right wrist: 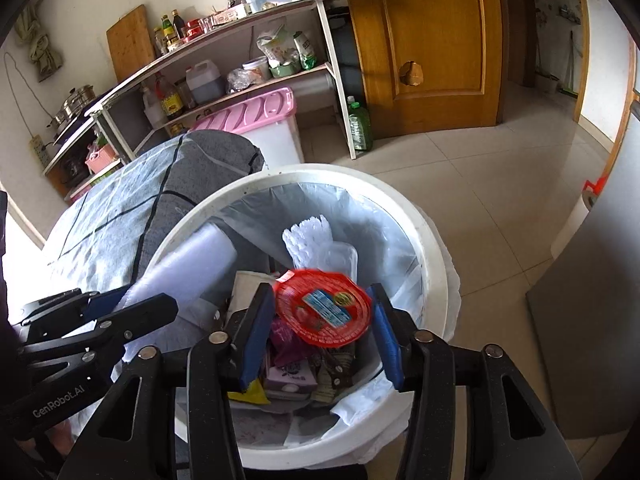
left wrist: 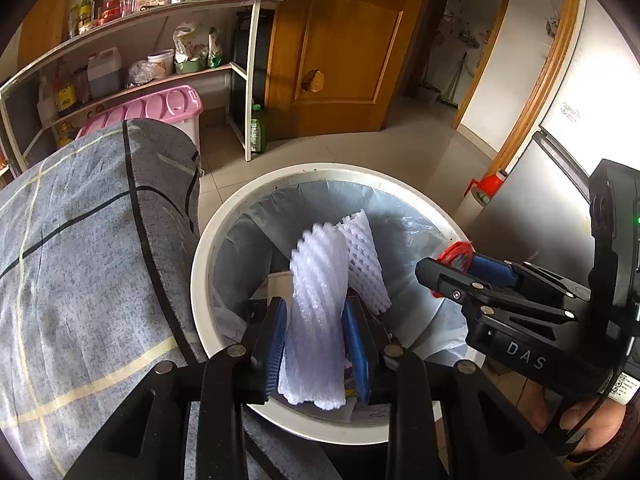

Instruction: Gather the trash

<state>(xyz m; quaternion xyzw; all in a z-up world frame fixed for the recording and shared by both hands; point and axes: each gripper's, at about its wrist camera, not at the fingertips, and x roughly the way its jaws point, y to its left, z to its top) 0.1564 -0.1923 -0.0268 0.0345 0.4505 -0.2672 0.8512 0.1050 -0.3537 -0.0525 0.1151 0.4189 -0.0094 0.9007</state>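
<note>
Foam netting (left wrist: pixel 316 320), white and ribbed, stands between my left claw's (left wrist: pixel 316 344) loosened blue pads over the lined white bin (left wrist: pixel 208 240). Only my right view shows litter inside, below the round red foil lid (right wrist: pixel 322 308) between my right claw's (right wrist: pixel 316 336) parted pads.

Your left gripper's blue pads (left wrist: pixel 276 344) hide the lower sides of the motion-blurred white foam sleeve (left wrist: pixel 316 320). The red lid's (right wrist: pixel 324 308) label is too blurred to read, and it covers trash deeper in the white bin (right wrist: pixel 432 248).
</note>
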